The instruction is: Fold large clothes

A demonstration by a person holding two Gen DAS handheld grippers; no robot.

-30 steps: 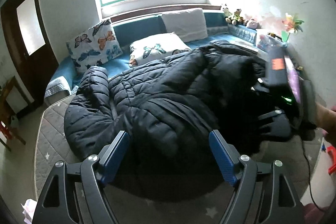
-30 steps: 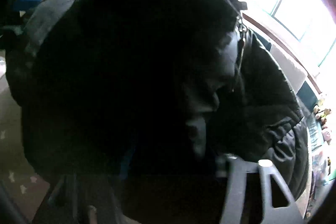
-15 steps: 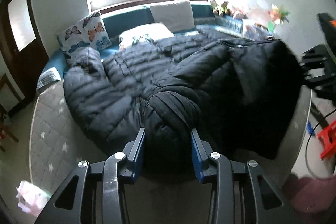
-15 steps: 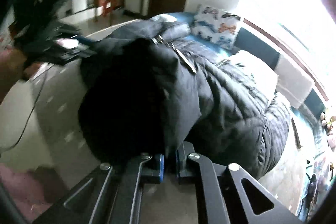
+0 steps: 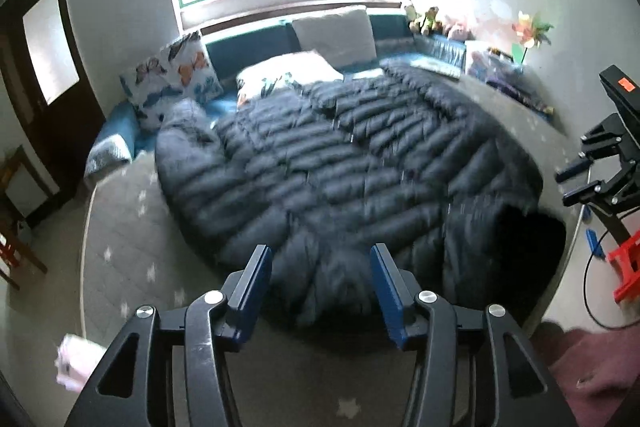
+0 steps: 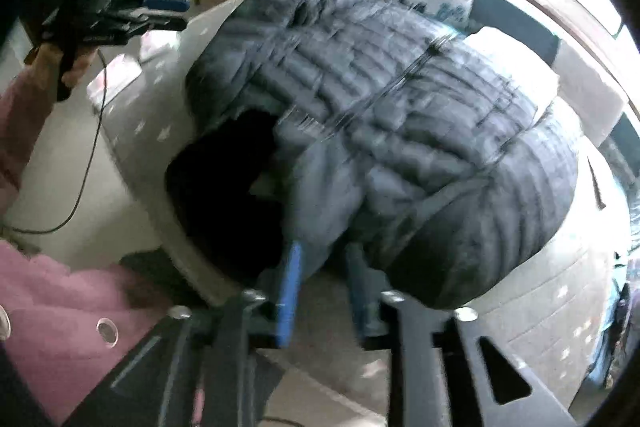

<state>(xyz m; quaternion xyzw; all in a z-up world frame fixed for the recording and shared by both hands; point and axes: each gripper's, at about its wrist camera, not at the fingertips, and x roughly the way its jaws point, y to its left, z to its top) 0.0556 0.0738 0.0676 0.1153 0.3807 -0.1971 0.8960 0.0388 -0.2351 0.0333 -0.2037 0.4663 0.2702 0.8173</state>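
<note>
A large black quilted puffer jacket lies spread over the grey star-patterned bed cover; it also shows in the right wrist view, motion-blurred. My left gripper is open, its blue pads at the jacket's near hem, holding nothing. My right gripper is open with a narrow gap, its jaws at the jacket's edge beside a dark opening of the lining. The right gripper also shows at the right edge of the left wrist view, and the left gripper at the top left of the right wrist view.
Butterfly pillows and a white cushion lie at the bed's head under the window. Soft toys and a paper pinwheel stand at the right. A dark door is at the left, a red stool on the floor at the right.
Both grippers have opened and let go of the jacket. The jacket has dropped flat and spread over the bed. The right gripper has drawn back to the right.
</note>
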